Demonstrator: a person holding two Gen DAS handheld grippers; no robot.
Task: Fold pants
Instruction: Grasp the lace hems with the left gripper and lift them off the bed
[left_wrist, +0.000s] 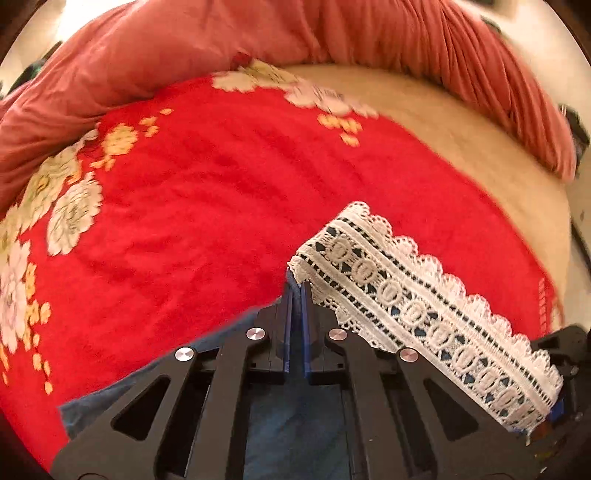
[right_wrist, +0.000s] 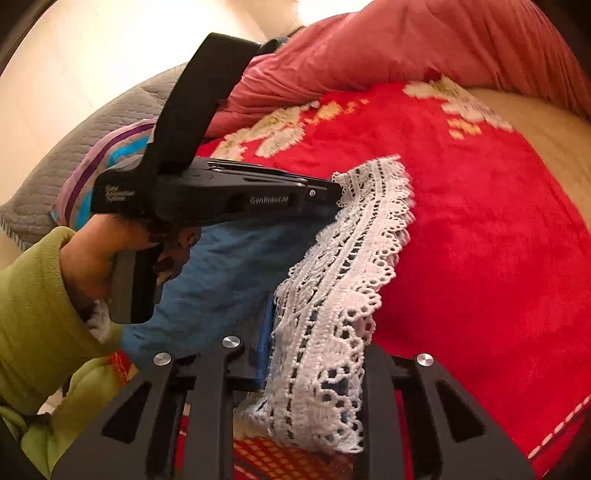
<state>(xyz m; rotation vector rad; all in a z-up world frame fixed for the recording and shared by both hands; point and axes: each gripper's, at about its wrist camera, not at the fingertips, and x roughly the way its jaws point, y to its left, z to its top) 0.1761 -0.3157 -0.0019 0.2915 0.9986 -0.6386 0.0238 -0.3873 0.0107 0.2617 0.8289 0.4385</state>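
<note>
Together, the two views count one pair of blue denim pants with a white lace hem, two black grippers, one red floral blanket, one salmon-pink quilt bunched along the blanket's far edge, and one person's hand in a green sleeve.

The pants are held up above the blanket by their lace-trimmed leg end, stretched between the two tools. The left gripper has its blue-padded fingers brought together on the corner where the lace meets the denim, pinching that edge. From there the lace band runs down and to the right toward the right gripper, whose body shows at the frame's edge.

The right wrist view shows what the left cannot: the left gripper from the side, its tip at the lace's far corner, the hand wrapped round its grip, and a grey quilted pillow with a striped cloth behind it. The lace drapes over the right gripper's own fingers, with a blue pad showing beside it; the jaws stand nearly together, clamped on the hem. Denim hangs slack between the tools.

The left wrist view alone shows a beige sheet beyond the blanket.
</note>
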